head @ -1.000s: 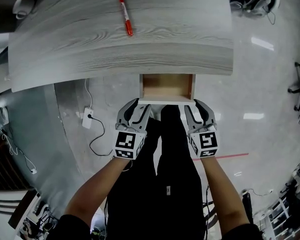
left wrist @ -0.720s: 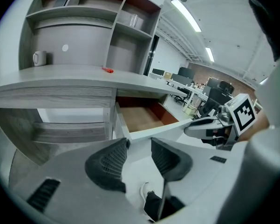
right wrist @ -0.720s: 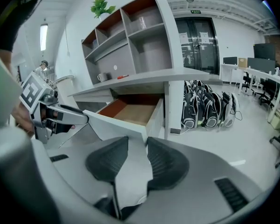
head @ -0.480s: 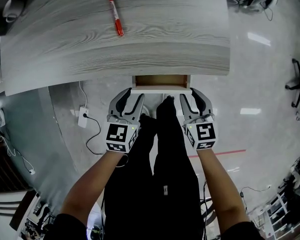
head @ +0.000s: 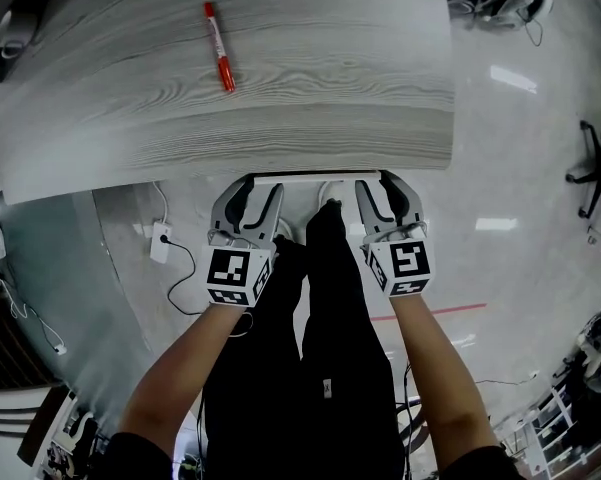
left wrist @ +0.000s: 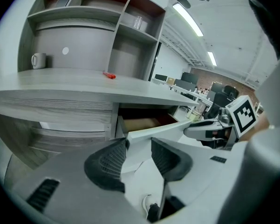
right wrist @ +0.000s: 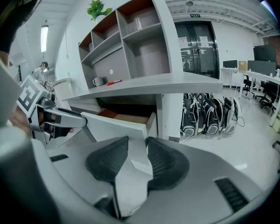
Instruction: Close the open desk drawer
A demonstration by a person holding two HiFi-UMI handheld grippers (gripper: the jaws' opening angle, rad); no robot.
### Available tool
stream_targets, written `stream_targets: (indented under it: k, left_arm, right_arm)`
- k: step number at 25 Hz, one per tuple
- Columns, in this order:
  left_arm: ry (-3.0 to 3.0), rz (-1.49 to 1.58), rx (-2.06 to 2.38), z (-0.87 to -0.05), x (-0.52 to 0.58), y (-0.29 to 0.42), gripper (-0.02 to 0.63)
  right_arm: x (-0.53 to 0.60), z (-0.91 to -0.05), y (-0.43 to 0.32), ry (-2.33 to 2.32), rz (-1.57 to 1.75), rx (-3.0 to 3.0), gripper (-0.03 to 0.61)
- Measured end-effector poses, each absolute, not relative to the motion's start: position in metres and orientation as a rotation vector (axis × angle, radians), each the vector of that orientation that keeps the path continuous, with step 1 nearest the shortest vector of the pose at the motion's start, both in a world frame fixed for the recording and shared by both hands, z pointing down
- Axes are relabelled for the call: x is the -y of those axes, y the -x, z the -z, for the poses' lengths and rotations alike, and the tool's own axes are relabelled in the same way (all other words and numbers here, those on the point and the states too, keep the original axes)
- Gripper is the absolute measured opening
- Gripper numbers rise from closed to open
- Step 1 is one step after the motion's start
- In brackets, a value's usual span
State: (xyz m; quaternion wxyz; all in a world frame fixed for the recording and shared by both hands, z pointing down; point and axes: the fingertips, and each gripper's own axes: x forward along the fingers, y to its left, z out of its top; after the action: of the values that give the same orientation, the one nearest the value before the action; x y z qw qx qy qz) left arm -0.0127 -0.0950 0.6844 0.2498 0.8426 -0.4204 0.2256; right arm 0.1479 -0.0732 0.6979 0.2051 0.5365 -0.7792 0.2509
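Observation:
Under the pale wood desk [head: 280,88] the drawer sits nearly in; from the head view only its white front [head: 315,176] shows as a thin strip past the desk edge. Both gripper views still show a gap with the brown inside behind the drawer front [left wrist: 163,129] [right wrist: 116,124]. My left gripper [head: 258,185] [left wrist: 139,146] is open, its tips against the front's left end. At the right end my right gripper [head: 378,182] [right wrist: 137,143] is open too, pads on either side of the panel's corner.
A red marker [head: 218,46] lies on the desk top. On the floor at the left are a white power strip [head: 161,241] and its cable. Dark bags [right wrist: 209,115] stand right of the desk. A shelf unit with a mug [left wrist: 38,59] rises behind the desk.
The drawer has slid back under the desk, from well open to almost shut. Both grippers moved forward with its front.

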Motion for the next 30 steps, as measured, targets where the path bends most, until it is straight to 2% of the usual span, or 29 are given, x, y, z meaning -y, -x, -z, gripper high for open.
stream_targets:
  k: [30]
  left_arm:
    - [-2.327, -0.516, 1.253, -0.683, 0.151, 0.0, 0.172]
  right_arm:
    - [0.128, -0.698, -0.159, -1.63, -0.655, 2.196, 0.14]
